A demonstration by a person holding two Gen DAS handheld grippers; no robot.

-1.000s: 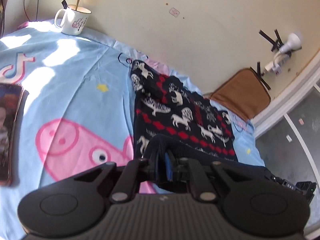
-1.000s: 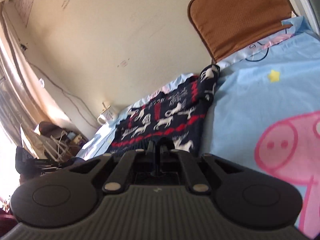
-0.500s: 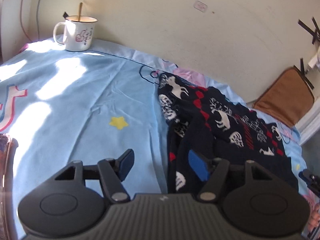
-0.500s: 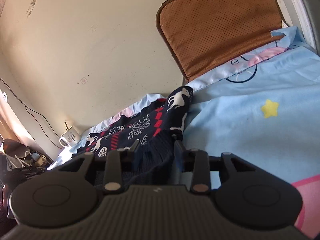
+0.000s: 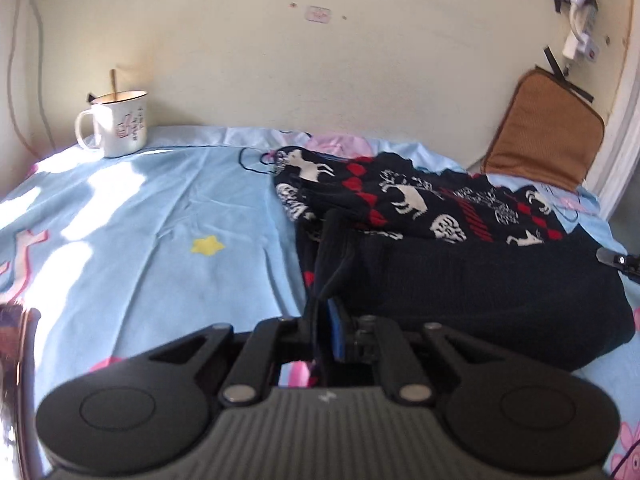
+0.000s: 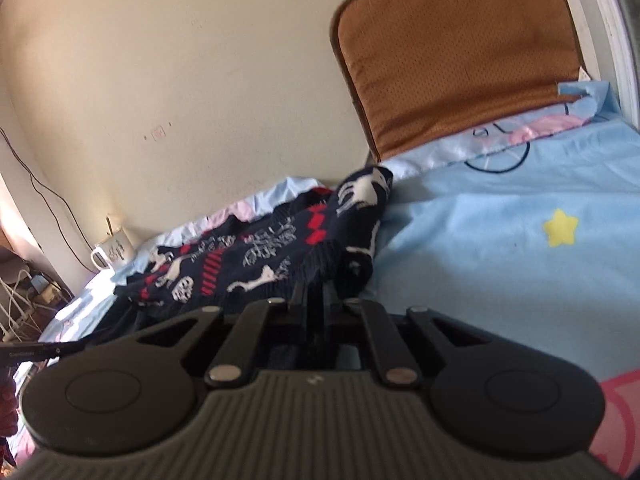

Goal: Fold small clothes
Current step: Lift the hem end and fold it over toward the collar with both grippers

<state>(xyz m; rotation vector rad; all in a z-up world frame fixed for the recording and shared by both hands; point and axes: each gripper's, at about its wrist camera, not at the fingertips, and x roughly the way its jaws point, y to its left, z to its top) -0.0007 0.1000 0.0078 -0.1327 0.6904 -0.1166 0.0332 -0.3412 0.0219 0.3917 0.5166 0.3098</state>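
Note:
A navy sweater [image 5: 420, 200] with white animals and red diamonds lies on the light blue cartoon bedsheet [image 5: 160, 220] by the wall. Its near part is turned over and shows plain dark knit [image 5: 480, 292]. My left gripper [image 5: 324, 320] is shut on a raised fold at the sweater's left near edge, with dark cloth between the blue pads. In the right wrist view the sweater [image 6: 260, 256] stretches away to the left. There my right gripper [image 6: 316, 300] is shut on its near ribbed edge, which bunches up just beyond the fingers.
A white mug [image 5: 118, 124] with a stick in it stands at the sheet's far left corner. A brown cushion [image 5: 544, 132] leans on the wall at the right. A phone [image 5: 16, 340] lies at the left edge. The wall runs close behind the sweater.
Both grippers let go of the sweater, opened, shifted along it and shut again on its near edge. The near part of the sweater now lies turned over, plain dark side up.

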